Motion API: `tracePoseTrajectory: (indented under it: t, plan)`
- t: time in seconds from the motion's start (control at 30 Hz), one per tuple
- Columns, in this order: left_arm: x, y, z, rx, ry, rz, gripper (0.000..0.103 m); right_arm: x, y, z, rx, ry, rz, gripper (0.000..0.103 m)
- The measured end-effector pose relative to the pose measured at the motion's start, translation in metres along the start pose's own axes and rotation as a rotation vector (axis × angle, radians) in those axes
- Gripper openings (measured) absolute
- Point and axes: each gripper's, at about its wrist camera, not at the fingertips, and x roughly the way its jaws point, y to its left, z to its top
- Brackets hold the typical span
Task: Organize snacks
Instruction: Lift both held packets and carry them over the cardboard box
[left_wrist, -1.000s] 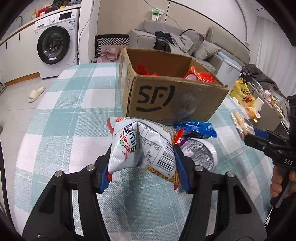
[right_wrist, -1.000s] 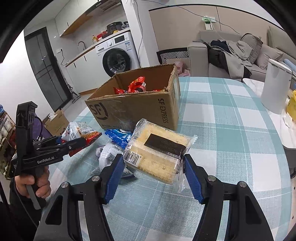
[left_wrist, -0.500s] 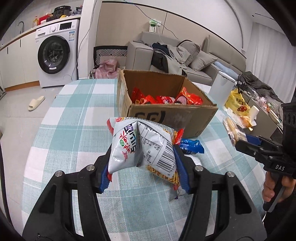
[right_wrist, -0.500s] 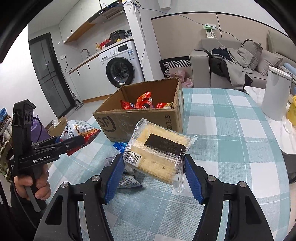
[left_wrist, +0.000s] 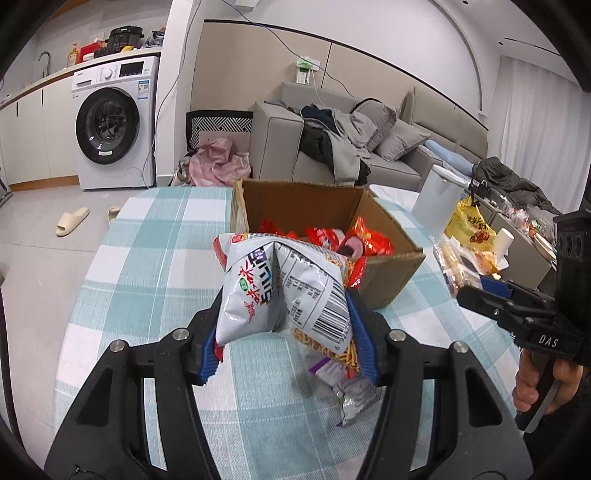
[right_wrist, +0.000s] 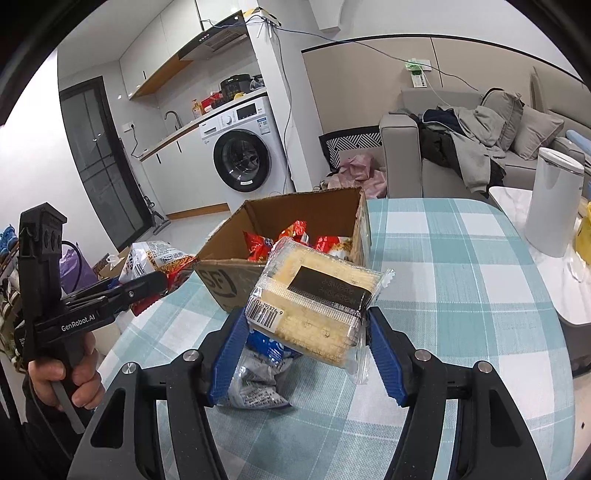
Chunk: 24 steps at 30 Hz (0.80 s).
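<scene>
Your left gripper (left_wrist: 288, 332) is squeezed tight on a silver snack bag (left_wrist: 273, 291). The bag has red letters and a barcode, and it hangs in the air above the checked tablecloth (left_wrist: 155, 266). From the right wrist camera you can see this same gripper at the far left, with your left hand (right_wrist: 70, 380) wrapped around its handle.

Just past the bag sits the brown cardboard box (left_wrist: 391, 266). It is open on top. Inside it are red snack packs (left_wrist: 365, 240). The box stands on the table, a little to the right of the middle.

Down on the cloth, near you and under the bag, lies a crumpled silver wrapper (left_wrist: 354, 398). In the right wrist view a blue packet (right_wrist: 269, 345) lies on the cloth beside it, near the front of the box.

Your right gripper (right_wrist: 306, 332) is clamped on a clear cracker pack (right_wrist: 317, 306). The pack has a dark label and a barcode, and it is tilted. It is up in the air, in front of the near right corner of the box. Your right hand (left_wrist: 535, 384) shows at the right edge of the left wrist view.

Far right, a white bin (right_wrist: 550, 206) stands beside the table. Behind it all are a washing machine (left_wrist: 110, 129) on the left and a grey sofa (left_wrist: 399, 155) with clothes on the right.
</scene>
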Motion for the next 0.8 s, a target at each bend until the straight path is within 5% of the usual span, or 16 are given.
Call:
tracePoseTrajectory:
  t: [0.8]
  plan:
    - [0.027, -0.010, 0.042, 0.018, -0.013, 0.010, 0.056, 0.020, 0.014, 0.047, -0.050, -0.005, 0.013, 0.066]
